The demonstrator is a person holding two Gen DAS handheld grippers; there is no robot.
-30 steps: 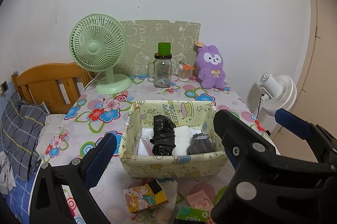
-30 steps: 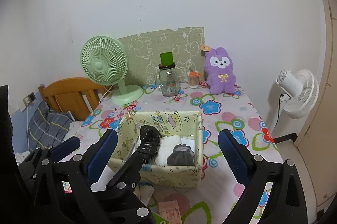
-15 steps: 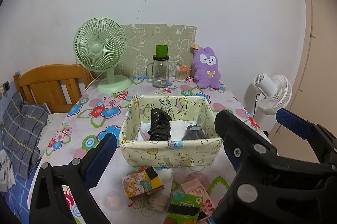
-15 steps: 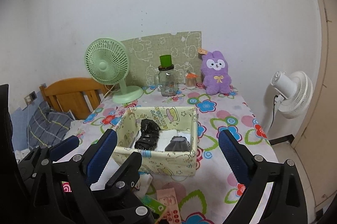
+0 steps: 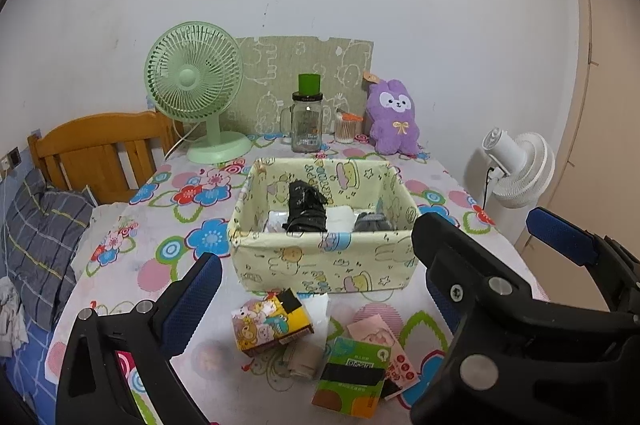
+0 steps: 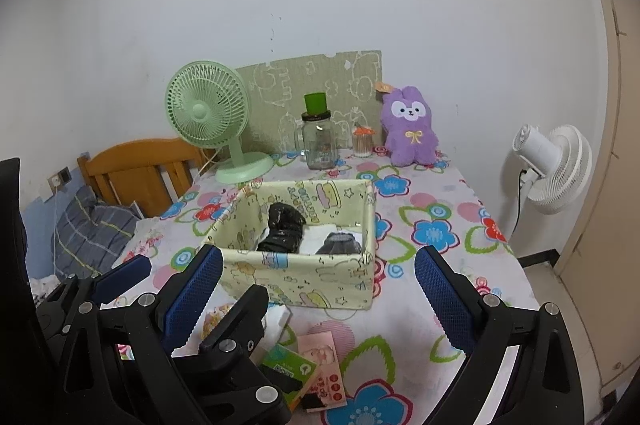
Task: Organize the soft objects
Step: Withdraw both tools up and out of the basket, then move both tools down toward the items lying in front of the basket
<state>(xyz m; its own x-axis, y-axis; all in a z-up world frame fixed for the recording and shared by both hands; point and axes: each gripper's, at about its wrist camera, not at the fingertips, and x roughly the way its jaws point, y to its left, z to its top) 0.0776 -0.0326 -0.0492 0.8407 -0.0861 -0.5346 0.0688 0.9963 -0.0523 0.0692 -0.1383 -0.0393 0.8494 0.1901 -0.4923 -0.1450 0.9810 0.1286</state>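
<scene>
From the left wrist I see my left gripper spread wide, empty, above packets before the fabric bin holding a black bundle. From the right wrist, my right gripper gapes, empty, near the bin.

Bin: front wall hides contents' lower parts; packet: partly behind left gripper; pillow: cut off.
</scene>
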